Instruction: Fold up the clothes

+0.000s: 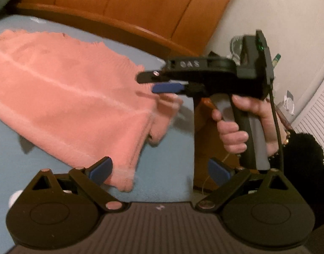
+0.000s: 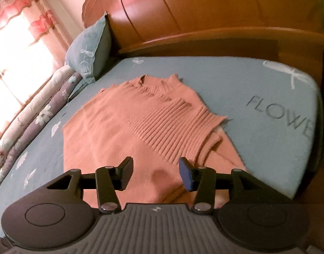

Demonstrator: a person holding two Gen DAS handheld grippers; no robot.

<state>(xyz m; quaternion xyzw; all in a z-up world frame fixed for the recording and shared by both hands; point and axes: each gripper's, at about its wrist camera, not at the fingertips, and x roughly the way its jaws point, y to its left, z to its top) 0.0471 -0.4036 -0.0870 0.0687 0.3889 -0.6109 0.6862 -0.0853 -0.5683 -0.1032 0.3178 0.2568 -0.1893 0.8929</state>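
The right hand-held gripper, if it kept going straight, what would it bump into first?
Most likely the pink sweater on the bed. The right hand-held gripper points down at it with open, empty jaws, though how far off the knit is stays unclear.

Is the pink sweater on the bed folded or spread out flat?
Partly folded. The pink sweater lies on the bed with its ribbed part turned over the body, layered edges showing at the right.
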